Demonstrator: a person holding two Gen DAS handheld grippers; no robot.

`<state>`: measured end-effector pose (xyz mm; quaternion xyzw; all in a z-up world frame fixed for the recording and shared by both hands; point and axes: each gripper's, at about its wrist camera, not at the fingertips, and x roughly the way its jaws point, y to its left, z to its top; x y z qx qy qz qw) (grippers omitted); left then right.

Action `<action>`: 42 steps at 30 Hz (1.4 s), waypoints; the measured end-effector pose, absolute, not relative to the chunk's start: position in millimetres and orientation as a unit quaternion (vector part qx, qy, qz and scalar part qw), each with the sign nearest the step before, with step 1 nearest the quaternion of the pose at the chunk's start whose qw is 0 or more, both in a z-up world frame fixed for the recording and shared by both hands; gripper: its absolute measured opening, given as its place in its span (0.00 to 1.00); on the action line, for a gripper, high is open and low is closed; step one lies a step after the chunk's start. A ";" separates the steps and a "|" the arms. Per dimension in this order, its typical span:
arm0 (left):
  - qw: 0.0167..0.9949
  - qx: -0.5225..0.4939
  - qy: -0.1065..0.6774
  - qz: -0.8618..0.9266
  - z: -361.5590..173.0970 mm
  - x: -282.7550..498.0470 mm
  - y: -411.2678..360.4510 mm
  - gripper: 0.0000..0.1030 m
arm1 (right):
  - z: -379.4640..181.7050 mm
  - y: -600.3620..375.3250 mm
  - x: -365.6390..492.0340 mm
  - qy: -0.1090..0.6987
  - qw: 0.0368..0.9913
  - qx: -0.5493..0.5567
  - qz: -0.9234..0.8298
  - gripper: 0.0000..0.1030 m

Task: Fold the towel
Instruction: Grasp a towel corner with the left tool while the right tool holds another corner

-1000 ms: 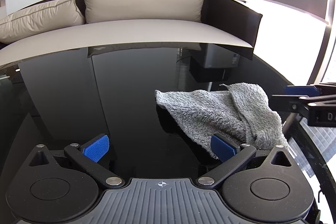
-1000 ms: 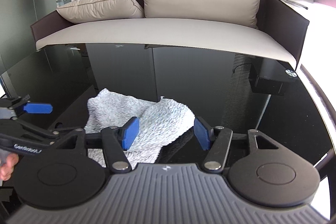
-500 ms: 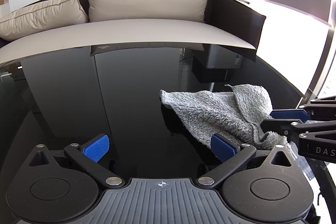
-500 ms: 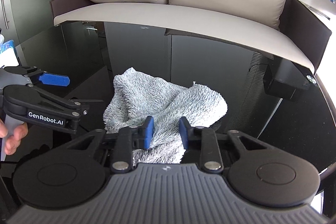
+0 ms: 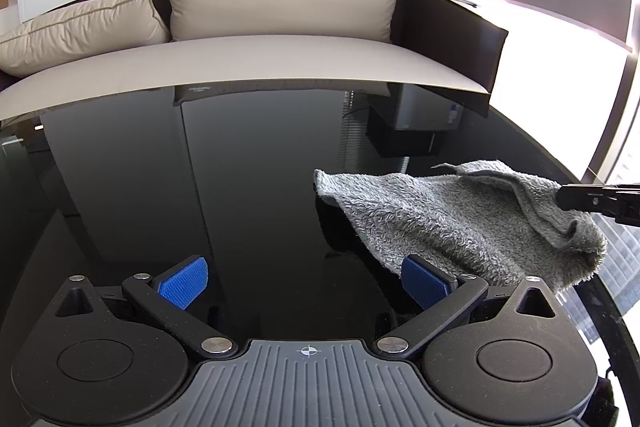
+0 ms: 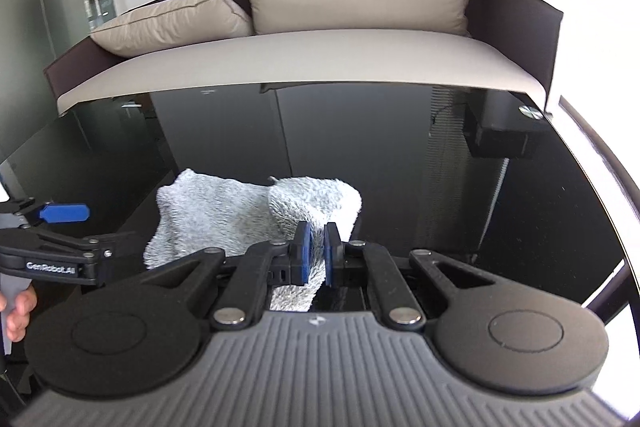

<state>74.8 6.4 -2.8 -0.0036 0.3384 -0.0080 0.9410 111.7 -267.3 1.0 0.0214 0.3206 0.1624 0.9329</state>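
Grey terry towel (image 5: 460, 223) lying crumpled on the glossy black counter (image 5: 240, 187), toward its right edge, one far corner spread flat to the left, the right-hand portion bunched and lifted off the surface.

Right gripper (image 6: 316, 251): jaws just closed, now clenched on a fold of the towel's near right edge, pile showing between the blue pads. In the left wrist view only its dark tip visible, pressed into the bunched cloth.

Left gripper (image 5: 306, 283): released, jaws wide apart, nothing between them; right pad just beside the towel's near left hem, not gripping it.

Handling, as judged: light, soft, entirely limp; no stiffness to hold a shape, so sagging and dragging likely under a single grip. Thick pile favourable to the pads; polished counter likely to let the cloth slide rather than stay put.

Recommended hold: a second corner or hem on the near left side, single layer, not the bunched middle.
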 end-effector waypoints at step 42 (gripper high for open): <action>0.937 0.016 0.346 -0.030 -9.4 77.6 -7.6 0.99 | -10.3 -241.2 148.7 0.278 0.950 -0.075 0.124 0.13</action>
